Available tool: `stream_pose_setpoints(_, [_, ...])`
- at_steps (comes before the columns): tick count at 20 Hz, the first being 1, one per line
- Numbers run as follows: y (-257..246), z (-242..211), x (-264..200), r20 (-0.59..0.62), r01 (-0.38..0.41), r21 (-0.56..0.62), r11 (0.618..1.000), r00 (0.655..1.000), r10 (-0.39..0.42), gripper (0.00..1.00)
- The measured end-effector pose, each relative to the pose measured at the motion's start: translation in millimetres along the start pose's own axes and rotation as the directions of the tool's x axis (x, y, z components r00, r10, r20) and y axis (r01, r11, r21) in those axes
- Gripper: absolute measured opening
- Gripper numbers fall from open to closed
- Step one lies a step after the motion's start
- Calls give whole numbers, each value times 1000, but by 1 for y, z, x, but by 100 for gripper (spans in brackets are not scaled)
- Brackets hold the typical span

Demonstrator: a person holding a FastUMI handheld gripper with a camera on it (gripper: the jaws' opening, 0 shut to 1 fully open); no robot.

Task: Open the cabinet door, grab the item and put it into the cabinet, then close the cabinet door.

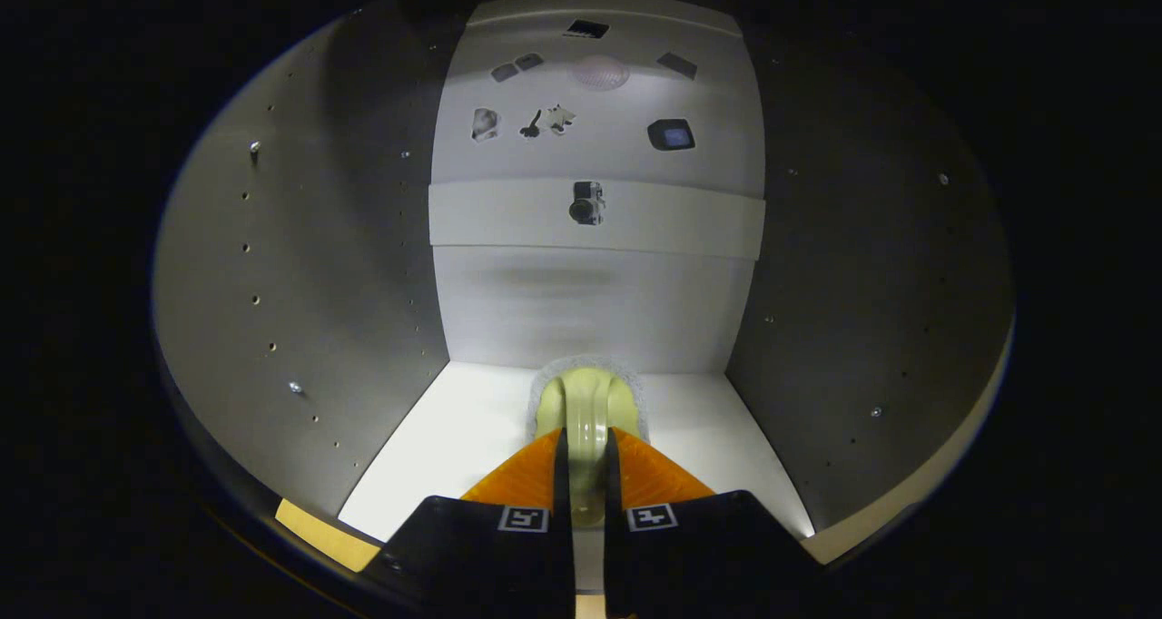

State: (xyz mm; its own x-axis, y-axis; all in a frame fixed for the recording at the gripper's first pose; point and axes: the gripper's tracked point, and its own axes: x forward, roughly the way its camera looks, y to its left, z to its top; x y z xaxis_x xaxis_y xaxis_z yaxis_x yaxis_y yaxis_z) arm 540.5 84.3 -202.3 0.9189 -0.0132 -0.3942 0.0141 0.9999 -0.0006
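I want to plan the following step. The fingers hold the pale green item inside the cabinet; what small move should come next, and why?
Probably lower it slightly and open the fingers. The pale green item is clamped between them, already inside the cabinet above its white floor, near the back wall.

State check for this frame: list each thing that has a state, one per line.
tool: shut on the item, both fingers pressing its sides.
item: pale green, gripped, inside the cabinet, above or on its floor, cannot tell which.
cabinet: open, tool reaching inside.
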Motion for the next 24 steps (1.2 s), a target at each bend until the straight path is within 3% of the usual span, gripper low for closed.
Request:
stream_pose_setpoints(8, [-3, -9, 24, -18, 2, 43, 999, 1000, -1, 26])
stream_pose_setpoints(12, [-2, 15, 21, 79, 6, 26, 1000, 997, -8, 33])
stream_pose_setpoints(14, [3, 36, 9, 158, -3, 2, 1000, 987, 3, 56])
stream_pose_setpoints(18, [16, 73, -41, 277, -43, -27, 999, 960, 49, 74])
stream_pose_setpoints(19, [18, 80, -58, 303, -43, -36, 998, 952, 52, 89])
stream_pose_setpoints(21, [18, 89, -92, 334, -34, -44, 998, 941, 47, 99])
stream_pose_setpoints(24, [24, 85, -141, 353, -49, -65, 997, 933, 69, 98])
